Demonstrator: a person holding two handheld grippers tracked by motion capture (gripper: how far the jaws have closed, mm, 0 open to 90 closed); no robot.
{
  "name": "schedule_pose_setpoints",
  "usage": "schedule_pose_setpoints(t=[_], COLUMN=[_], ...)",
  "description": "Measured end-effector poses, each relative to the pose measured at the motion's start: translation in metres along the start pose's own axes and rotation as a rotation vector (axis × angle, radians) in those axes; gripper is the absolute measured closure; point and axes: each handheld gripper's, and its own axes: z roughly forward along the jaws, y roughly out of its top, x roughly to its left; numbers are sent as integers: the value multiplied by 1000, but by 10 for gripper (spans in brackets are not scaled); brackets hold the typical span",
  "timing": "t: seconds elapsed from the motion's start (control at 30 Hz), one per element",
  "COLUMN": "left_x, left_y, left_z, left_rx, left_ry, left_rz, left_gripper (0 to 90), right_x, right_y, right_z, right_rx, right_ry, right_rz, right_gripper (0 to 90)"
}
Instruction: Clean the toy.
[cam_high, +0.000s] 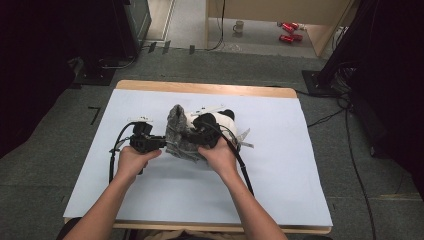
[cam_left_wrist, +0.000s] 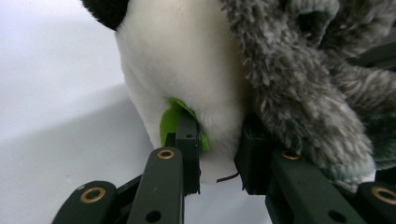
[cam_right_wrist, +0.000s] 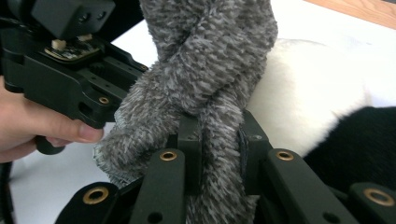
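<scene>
I am working with a soft toy panda (cam_high: 222, 122) and a fuzzy grey cloth (cam_high: 177, 131), and both sit in the middle of the tabletop (cam_high: 280, 165) on its pale blue cover. The cloth is draped against the panda's side, on my left of it.

My right gripper (cam_right_wrist: 218, 140) has its fingers (cam_right_wrist: 189, 140) pinching a thick fold of the grey cloth. The fold runs up between them, and the panda's white and black fur sits just behind it. From above, this gripper (cam_high: 202, 134) is right against the toy.

My left gripper (cam_left_wrist: 218, 149) reaches in from the other side. Its fingers (cam_left_wrist: 187, 140) sit on both sides of the panda's white bottom edge, next to a little green tag (cam_left_wrist: 169, 122). They are only a bit apart and seem to touch the fur, so I think they are holding the toy lightly. In the high view this gripper (cam_high: 159, 142) is just beside the cloth.

I think the job is to put the cloth on the panda or wrap it around. One side is gripped and pulled up. The cloth does not cover the toy yet, so most of the wrapping is left to do.
</scene>
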Motion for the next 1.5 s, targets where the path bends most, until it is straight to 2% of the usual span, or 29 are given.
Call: schedule_pose_setpoints(t=[0.23,0.37,0.53,1.03,1.23,1.37,1.5], left_x=[-1,0,1,7,10,9,10], left_y=[0,-1,-1,0,2,3,3], left_z=[1,1,2,4,5,5,5], left_rx=[-1,8,5,19,21,22,27], left_ry=[8,27,26,19,13,17,26], left_rz=[8,14,17,5,-23,-22,-25], left_gripper=[738,737,735,730,728,728,728], right_x=[-6,-13,-24,-47,-64,-75,-87], right_y=[-4,-8,-15,-28,-36,-43,-50], right_z=[-8,-16,-29,-67,-83,-93,-102], right_rx=[16,21,11,-18,-33,-38,-29], right_ry=[-37,-61,-64,-84,-119,-145,-191], right_rz=[-33,-28,3,41,88,118,146], right_gripper=[760,761,761,760,758,758,759])
